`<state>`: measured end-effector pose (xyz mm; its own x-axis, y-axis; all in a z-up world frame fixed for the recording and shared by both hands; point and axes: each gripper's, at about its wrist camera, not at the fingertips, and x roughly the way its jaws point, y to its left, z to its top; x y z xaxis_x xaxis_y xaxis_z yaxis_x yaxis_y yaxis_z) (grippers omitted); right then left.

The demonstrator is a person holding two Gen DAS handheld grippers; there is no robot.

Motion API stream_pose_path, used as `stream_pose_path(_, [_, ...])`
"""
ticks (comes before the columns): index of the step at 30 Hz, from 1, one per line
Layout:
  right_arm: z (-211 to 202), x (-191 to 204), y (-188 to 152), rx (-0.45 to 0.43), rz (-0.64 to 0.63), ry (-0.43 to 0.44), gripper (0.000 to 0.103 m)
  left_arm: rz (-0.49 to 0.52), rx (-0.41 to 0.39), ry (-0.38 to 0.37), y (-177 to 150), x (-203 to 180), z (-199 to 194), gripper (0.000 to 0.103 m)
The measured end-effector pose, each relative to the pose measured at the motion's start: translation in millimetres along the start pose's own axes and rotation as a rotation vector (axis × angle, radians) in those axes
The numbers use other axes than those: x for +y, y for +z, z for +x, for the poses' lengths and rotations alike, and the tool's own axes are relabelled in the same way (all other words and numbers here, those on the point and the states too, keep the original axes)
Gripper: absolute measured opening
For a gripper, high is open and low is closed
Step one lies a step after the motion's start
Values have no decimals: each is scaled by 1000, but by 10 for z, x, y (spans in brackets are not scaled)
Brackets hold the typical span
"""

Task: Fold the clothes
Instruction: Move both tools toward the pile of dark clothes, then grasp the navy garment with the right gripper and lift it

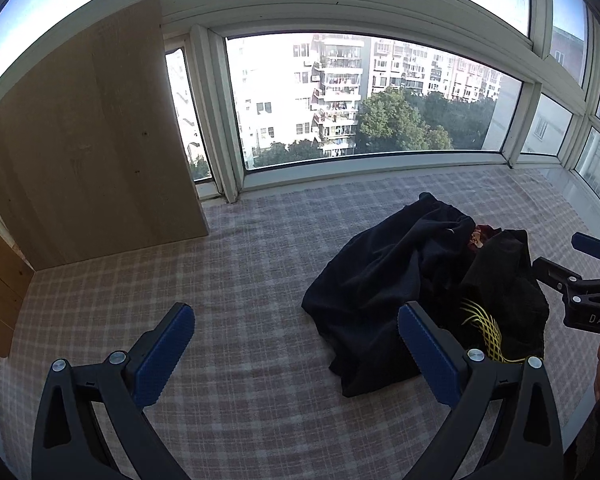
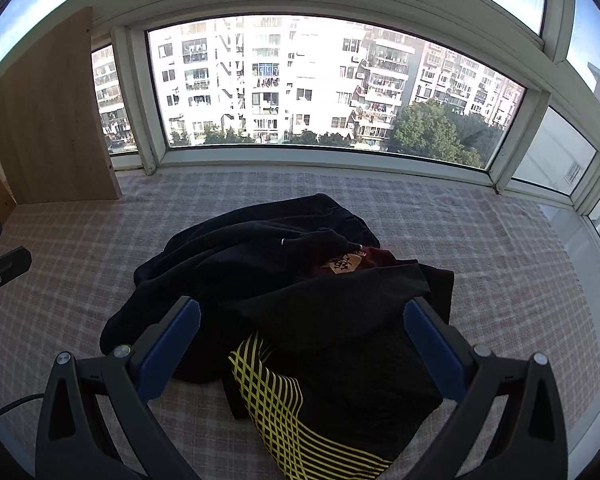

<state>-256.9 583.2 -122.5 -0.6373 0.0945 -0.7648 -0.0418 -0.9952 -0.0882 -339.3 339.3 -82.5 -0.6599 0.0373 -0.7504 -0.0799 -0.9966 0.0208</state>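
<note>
A crumpled heap of dark clothes (image 2: pixel 268 276) lies on the pink checked cloth (image 2: pixel 500 240). On top at the front is a black garment with a yellow lattice print (image 2: pixel 276 404); a maroon piece with an orange logo (image 2: pixel 342 263) shows in the middle. My right gripper (image 2: pixel 302 312) is open, its blue pads either side of the heap's front, above it. My left gripper (image 1: pixel 296 316) is open over the bare cloth, left of the heap (image 1: pixel 400 272). The right gripper (image 1: pixel 580 276) shows at the right edge of the left wrist view.
A light wooden board (image 1: pixel 88 136) leans against the window frame at the back left. Wide windows (image 2: pixel 320 88) run along the far edge of the checked surface. A white sill (image 2: pixel 580 248) borders it on the right.
</note>
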Motion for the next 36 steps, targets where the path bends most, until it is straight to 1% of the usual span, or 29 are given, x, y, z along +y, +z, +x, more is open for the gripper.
stream_pose_path(4, [426, -166, 192, 72, -122, 39, 103, 14, 10, 8, 98, -24, 212, 102])
stream_pose_path(7, [731, -327, 324, 105, -163, 58, 103, 22, 25, 15, 130, -28, 360, 102])
stream_pose_path(14, [1248, -897, 615, 176, 66, 219, 103, 18, 75, 19, 121, 1, 680, 102])
stream_pose_path(17, [1405, -966, 674, 181, 78, 201, 103, 15, 95, 19, 108, 7, 778, 102])
stream_pose_path(21, [1621, -914, 753, 193, -9, 164, 103, 19, 106, 21, 99, 14, 848, 102])
stream_pose_path(24, [1851, -908, 792, 243, -47, 160, 103, 22, 106, 28, 104, 24, 872, 102])
stream_pose_path(28, [2216, -1025, 821, 311, -7, 168, 100, 21, 106, 32, 122, 42, 912, 102])
stream_pose_path(30, [2407, -1112, 817, 357, 29, 175, 83, 24, 107, 35, 131, 43, 939, 102])
stream_pose_path(31, [2512, -1166, 800, 393, 62, 186, 62, 25, 108, 36, 135, 43, 952, 102])
stream_pose_path(32, [2613, -1205, 783, 430, 95, 205, 44, 26, 111, 37, 136, 43, 970, 102])
stream_pose_path(33, [2707, -1228, 762, 466, 119, 228, 41, 27, 114, 37, 137, 43, 988, 102])
stream_pose_path(36, [2832, -1142, 728, 492, 61, 208, 40, 25, 122, 35, 131, 48, 1033, 102])
